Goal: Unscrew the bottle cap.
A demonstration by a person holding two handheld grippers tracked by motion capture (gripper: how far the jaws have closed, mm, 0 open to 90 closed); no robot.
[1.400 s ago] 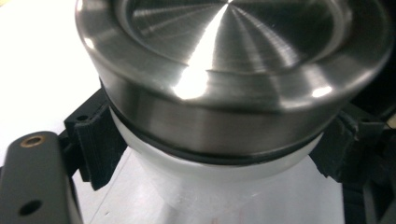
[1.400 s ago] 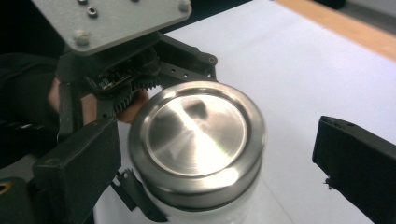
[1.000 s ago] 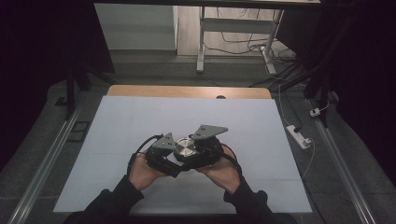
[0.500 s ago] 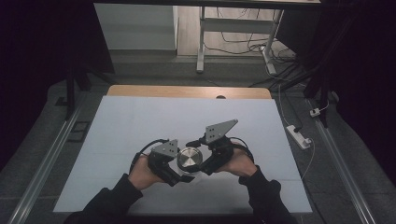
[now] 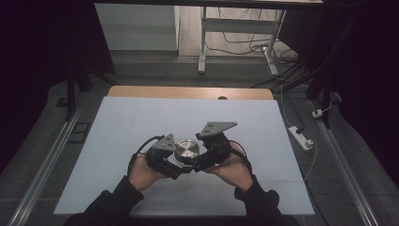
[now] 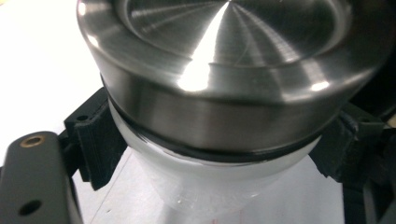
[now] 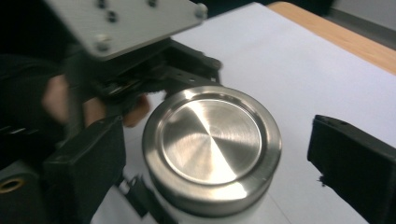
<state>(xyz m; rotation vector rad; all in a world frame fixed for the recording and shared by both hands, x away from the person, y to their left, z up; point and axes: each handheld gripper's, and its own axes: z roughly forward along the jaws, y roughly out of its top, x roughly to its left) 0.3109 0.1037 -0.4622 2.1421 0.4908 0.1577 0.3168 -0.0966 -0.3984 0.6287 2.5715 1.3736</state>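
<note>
on the left of the high view, the person's left hand [image 5: 143, 172] is resting on the white table cover [image 5: 117, 127] and holding the left gripper [image 5: 176, 162], whose grey plate is lying just beside the round steel lid [image 5: 187, 150]. in the left gripper view, this gripper's two black jaws are pressing on either side of the pale body of the container [image 6: 219, 186], just under the dark ring below the lid [image 6: 233, 70]; the grip is closed on the container, and the container is standing upright on the cover.

in the middle of the high view, the container is sitting between the two grippers, near the person's edge of the table, with its brushed metal top facing up.

to the right of it, the right hand [image 5: 235, 169] is holding the right gripper [image 5: 200, 157], with its grey plate tilting up above the cover. its jaws have just been opening. in the right gripper view, the lid [image 7: 212, 140] is lying between the two black jaws: the one jaw is standing just beside the rim, and whether it is touching is hard to tell, while the other jaw is standing apart from the lid with white cover showing in the gap. so this gripper is standing open around the lid, not clamping it. the left gripper [image 7: 140, 74] is showing behind the lid in that view.

the wooden table edge [image 5: 188, 92] is lying well beyond the grippers.
</note>
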